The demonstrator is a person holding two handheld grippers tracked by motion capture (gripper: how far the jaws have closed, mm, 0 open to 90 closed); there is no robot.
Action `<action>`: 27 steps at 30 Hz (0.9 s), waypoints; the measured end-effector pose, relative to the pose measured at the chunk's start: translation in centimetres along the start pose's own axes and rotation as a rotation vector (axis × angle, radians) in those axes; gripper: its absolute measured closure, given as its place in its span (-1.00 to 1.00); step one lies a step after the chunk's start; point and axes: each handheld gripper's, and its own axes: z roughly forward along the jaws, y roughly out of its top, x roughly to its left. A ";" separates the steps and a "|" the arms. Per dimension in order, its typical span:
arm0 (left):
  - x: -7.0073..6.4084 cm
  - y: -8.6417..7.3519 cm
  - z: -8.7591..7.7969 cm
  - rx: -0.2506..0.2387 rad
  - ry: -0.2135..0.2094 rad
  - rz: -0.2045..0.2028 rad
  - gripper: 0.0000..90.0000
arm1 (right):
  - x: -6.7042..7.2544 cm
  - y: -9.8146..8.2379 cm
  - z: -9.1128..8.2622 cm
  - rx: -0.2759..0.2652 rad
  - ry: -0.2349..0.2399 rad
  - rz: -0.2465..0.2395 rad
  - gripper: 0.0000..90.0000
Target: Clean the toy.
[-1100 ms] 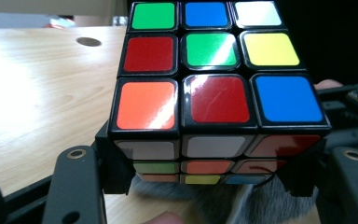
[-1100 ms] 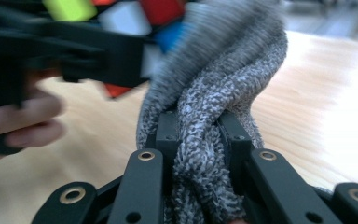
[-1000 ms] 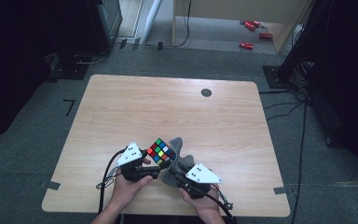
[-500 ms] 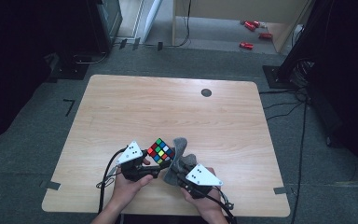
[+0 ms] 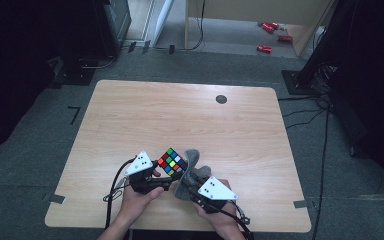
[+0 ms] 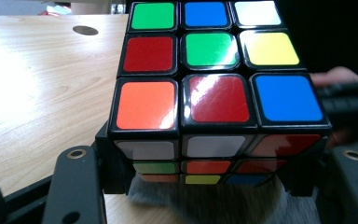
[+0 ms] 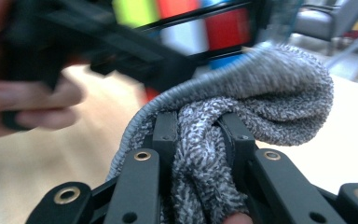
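High view, setting: a person's two hands at the near edge of a wooden table (image 5: 190, 120), one pair of tongs in each, the two pairs close together.
Left gripper (image 5: 166, 172): jaws drawn in on the puzzle cube (image 5: 172, 162), one jaw on each opposite side of it; the grey three-cornered plate sits just behind the cube.
Puzzle cube, left gripper view: fixed between the two black jaws and raised off the table (image 6: 42, 84); upper face reads green, blue, white in the far row, red, green, yellow in the middle row, orange, red, blue in the near row.
Right gripper (image 7: 196, 135): jaws closed on a bunch of the grey cloth (image 7: 261, 98), which fills the gap between them; they have just been opening a little, with the cloth between them.
Grey cloth, high view: folded mass (image 5: 192, 167) just ahead of the right gripper (image 5: 187, 184), lying against the cube's right side and lower edge.
Grey cloth, left gripper view: a blurred grey strip (image 6: 205, 200) directly beneath the cube (image 6: 214, 79), between the jaw tips.
Right gripper view, background: the cube (image 7: 191, 23) and left gripper blurred just above the cloth.
Table mark: a dark round disc (image 5: 221, 99) well beyond both tongs.
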 end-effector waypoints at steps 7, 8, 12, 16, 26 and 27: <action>0.2 0.0 -0.1 -0.001 0.010 -0.007 -0.23 | 0.8 0.2 0.4 0.031 0.034 -0.039 0.59; 0.1 0.1 -0.1 0.001 0.007 -0.006 -0.23 | 0.3 0.3 0.2 0.019 0.012 -0.014 0.59; -0.1 0.0 0.2 0.015 0.004 0.005 -0.23 | -1.3 0.3 -0.4 -0.002 -0.043 0.046 0.60; 0.1 0.0 0.1 0.006 0.004 -0.009 -0.23 | 0.4 0.1 0.2 0.023 0.034 -0.018 0.59; 0.0 -0.1 0.1 0.014 0.009 0.002 -0.23 | -0.9 0.3 -0.1 0.010 -0.018 0.029 0.59; -0.1 -0.1 0.2 0.015 0.007 0.003 -0.23 | -0.8 0.2 -0.1 0.013 -0.013 0.023 0.58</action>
